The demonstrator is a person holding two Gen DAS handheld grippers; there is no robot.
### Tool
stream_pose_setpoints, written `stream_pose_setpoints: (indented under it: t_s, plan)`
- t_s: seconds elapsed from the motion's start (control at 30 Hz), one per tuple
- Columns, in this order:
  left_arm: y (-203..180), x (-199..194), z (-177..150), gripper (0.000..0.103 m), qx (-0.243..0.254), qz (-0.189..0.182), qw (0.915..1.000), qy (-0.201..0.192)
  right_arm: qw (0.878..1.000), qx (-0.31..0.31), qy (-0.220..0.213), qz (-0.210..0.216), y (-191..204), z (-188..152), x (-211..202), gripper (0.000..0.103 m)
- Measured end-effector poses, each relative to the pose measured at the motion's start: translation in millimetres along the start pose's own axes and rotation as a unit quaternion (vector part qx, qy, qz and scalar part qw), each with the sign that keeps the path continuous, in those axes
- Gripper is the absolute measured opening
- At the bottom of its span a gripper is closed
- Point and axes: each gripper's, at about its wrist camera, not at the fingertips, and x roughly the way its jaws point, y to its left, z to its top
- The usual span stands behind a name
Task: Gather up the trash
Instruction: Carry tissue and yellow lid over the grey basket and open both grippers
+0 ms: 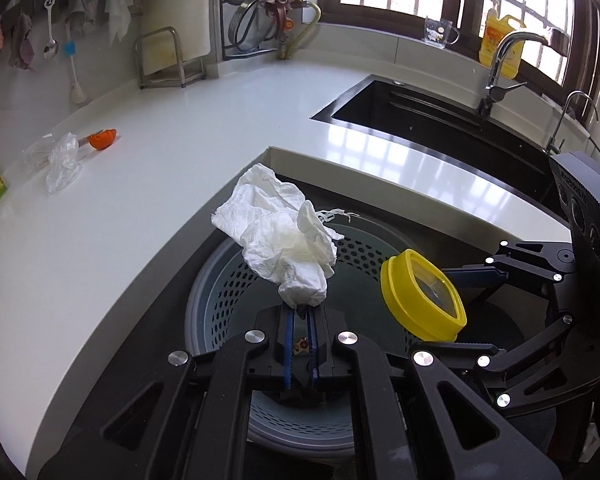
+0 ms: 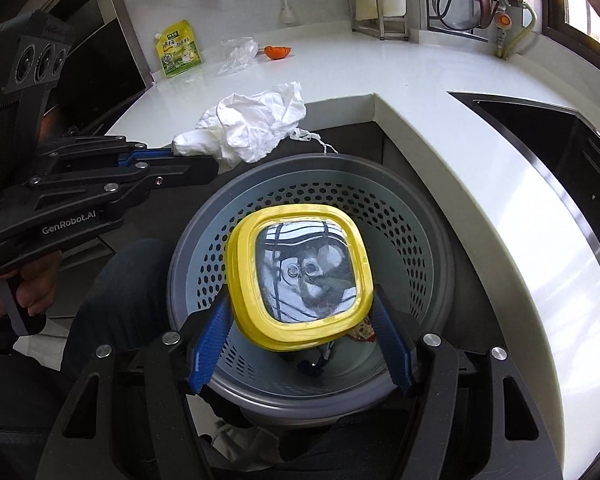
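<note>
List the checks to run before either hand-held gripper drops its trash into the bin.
1. Left hand-held gripper shut on crumpled tissue: ok.
2. Right hand-held gripper clamped on yellow lid: ok.
3. Lid above perforated bin: ok.
4. Tissue fully over the bin opening: not ok, part overhangs the rim.
5. Room left in the bin: ok, little lies at the bottom.
6. Plastic wrap collected from the countertop: not ok.
</note>
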Motion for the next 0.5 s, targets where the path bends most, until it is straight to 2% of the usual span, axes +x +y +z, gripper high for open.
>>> stream_pose_setpoints:
  t_s: [0.23, 0.5]
  plan:
    - [-1, 19, -4, 0.007, -0.003, -0.023, 0.9995, 0.023, 1.0, -0.002, 0.019, -0.007, 3, -6, 10, 0.065]
    - [-3, 36, -8, 0.007, -0.004, -0.029, 0.9987, 0.043, 1.0, -0.002, 0.029, -0.004, 4, -8, 20, 0.065]
